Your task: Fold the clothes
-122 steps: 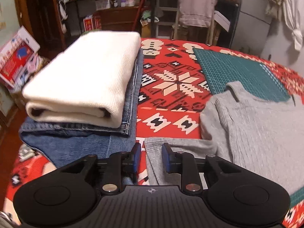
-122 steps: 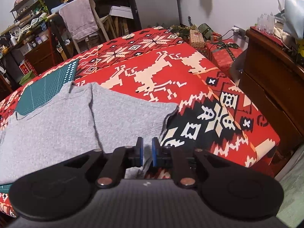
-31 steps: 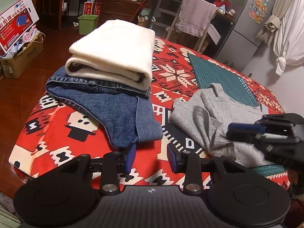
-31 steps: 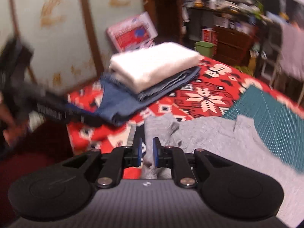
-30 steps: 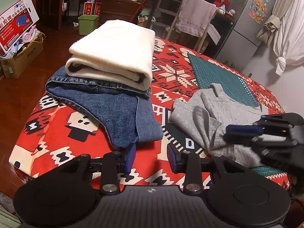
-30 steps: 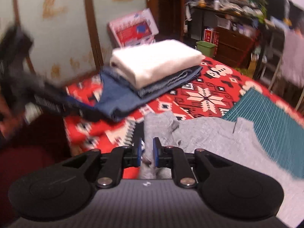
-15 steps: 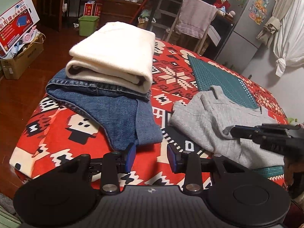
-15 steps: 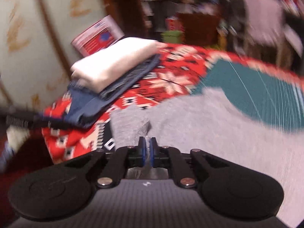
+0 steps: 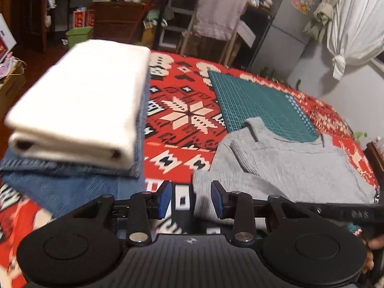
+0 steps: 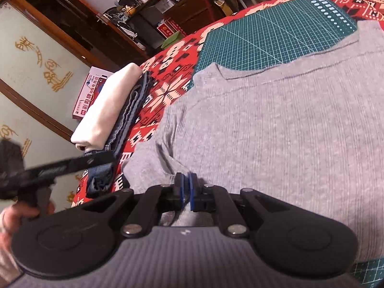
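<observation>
In the left wrist view, we see our left gripper low over the near edge of the counter, which carries a red patterned cloth. Its jaws are spread and nothing is between them; the near left corner of the grey sweater lies just ahead of the right pad. The sweater lies flat, and its neckline points away from us, toward the green cutting mat that its far edge overlaps. Its long axis seems to run from left to right across the counter. The knit is ribbed and light grey, with a fold line near the left shoulder. To the left stands a pile: a folded cream garment on top of folded jeans.

In the right wrist view, our right gripper has its jaws pressed together on a raised pleat of the sweater at its near edge. From the pinch, wrinkles run up toward the sleeve. The rest of the cloth is smooth and fills most of the view. The left gripper appears blurred at the left, in a hand.
</observation>
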Available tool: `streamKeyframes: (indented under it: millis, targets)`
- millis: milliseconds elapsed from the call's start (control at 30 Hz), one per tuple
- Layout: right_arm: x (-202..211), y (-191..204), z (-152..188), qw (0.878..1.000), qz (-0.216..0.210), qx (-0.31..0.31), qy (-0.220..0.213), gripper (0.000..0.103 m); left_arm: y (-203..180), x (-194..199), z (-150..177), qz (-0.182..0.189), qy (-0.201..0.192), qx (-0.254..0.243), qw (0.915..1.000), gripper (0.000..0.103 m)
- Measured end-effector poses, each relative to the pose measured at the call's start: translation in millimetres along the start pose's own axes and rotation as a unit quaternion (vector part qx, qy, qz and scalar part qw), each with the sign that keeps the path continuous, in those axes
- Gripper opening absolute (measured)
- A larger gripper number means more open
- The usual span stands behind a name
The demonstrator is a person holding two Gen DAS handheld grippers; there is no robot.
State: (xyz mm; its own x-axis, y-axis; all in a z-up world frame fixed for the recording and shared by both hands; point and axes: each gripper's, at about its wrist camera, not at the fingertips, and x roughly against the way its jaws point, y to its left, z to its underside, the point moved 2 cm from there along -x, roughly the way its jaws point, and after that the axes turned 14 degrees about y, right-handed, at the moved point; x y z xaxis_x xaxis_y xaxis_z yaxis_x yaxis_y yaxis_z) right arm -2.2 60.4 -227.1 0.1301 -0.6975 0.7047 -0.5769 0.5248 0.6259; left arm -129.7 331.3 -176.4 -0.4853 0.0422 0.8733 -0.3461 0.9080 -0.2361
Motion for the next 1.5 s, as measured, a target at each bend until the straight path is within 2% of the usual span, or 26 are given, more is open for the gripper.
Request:
streamKeyframes:
  millis: [167,233,267,300,367,500,600,700,867,967,1067,1233,1433,1467,1500]
  targets:
    - [-3,3,-1,1.0,-0.005,0.007,0.005,0.006,-7,-28,-22,-0.016,0.035,-0.044,0.9983,0.035]
    - [-4,6,-3,1.0,-0.004,0.013,0.006,0.006,-9,-32,-22,-0.016,0.043,-0.056,0.9974,0.022]
    - [-5,8,-3,1.0,-0.003,0.018,0.007,0.006,-10,-34,-22,-0.016,0.046,-0.062,0.9969,0.01]
    - [-7,10,-4,1.0,-0.001,0.025,0.009,0.005,-11,-36,-22,-0.016,0.05,-0.067,0.9963,0.002]
    - [-7,17,-4,0.999,0.001,0.044,0.011,0.005,-13,-30,-20,-0.024,0.04,-0.076,0.996,0.002]
    - [-8,46,-4,0.994,-0.017,0.103,0.017,0.004,-15,9,-15,-0.044,-0.01,-0.096,0.9944,0.002]
    - [-15,74,1,0.986,-0.032,0.157,0.036,0.004,-4,39,-8,-0.037,-0.029,-0.09,0.9948,0.002]
    - [-28,98,11,0.975,-0.048,0.207,0.067,0.004,9,53,5,-0.024,-0.028,-0.095,0.9948,0.002]
    - [-53,120,33,0.956,-0.047,0.262,0.121,0.004,33,58,27,-0.025,-0.013,-0.099,0.9947,0.002]
    - [-64,122,42,0.948,-0.035,0.28,0.147,0.004,35,53,39,-0.032,-0.011,-0.128,0.9913,0.002]
    - [-71,121,46,0.945,-0.031,0.281,0.165,0.004,36,49,50,-0.039,-0.008,-0.156,0.9869,0.003]
    - [-74,121,47,0.944,-0.03,0.282,0.17,0.005,32,42,58,-0.115,-0.014,-0.224,0.9677,0.005]
    - [-64,126,46,0.943,-0.045,0.288,0.161,0.013,38,46,46,-0.044,-0.01,-0.139,0.9894,0.006]
    - [-61,127,44,0.944,-0.049,0.288,0.156,0.013,39,46,44,-0.032,-0.009,-0.124,0.9917,0.011]
    - [-58,129,43,0.944,-0.053,0.288,0.151,0.013,40,47,42,-0.02,-0.008,-0.109,0.9938,0.019]
